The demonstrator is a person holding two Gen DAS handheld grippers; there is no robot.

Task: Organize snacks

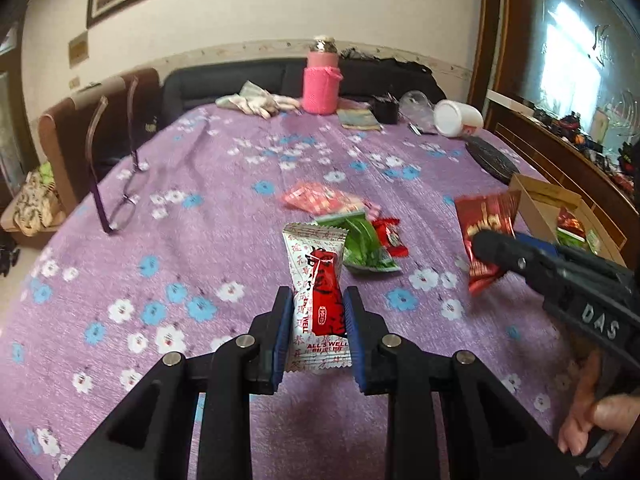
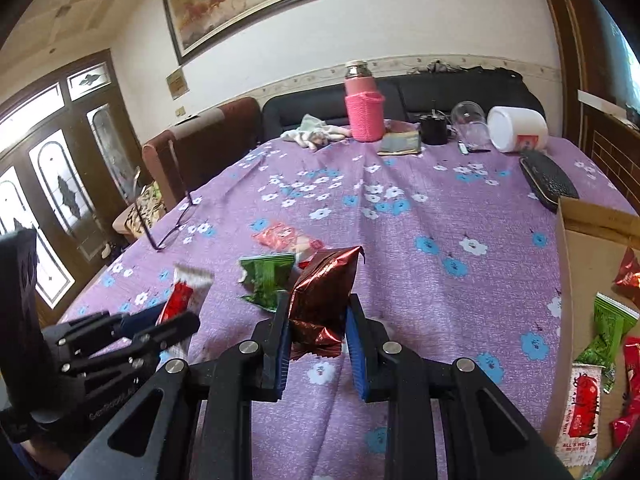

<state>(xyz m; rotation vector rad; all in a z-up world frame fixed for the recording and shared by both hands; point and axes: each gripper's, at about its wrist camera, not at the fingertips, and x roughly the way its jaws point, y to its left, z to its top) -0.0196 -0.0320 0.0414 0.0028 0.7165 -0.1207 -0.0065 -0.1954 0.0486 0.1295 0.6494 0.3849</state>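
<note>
- left wrist view: your left gripper clamps the white-and-red snack packet; a thin hold could let it slip.
- your right gripper pinches the dark red foil packet above the table.
- farther right, the cardboard box waits; you might clip its wall.

The right tongs pinch a dark red foil packet above the purple flowered tabletop. At left, the left tongs hold a white-and-red packet. A green packet lies just behind; a cardboard box sits right
</note>
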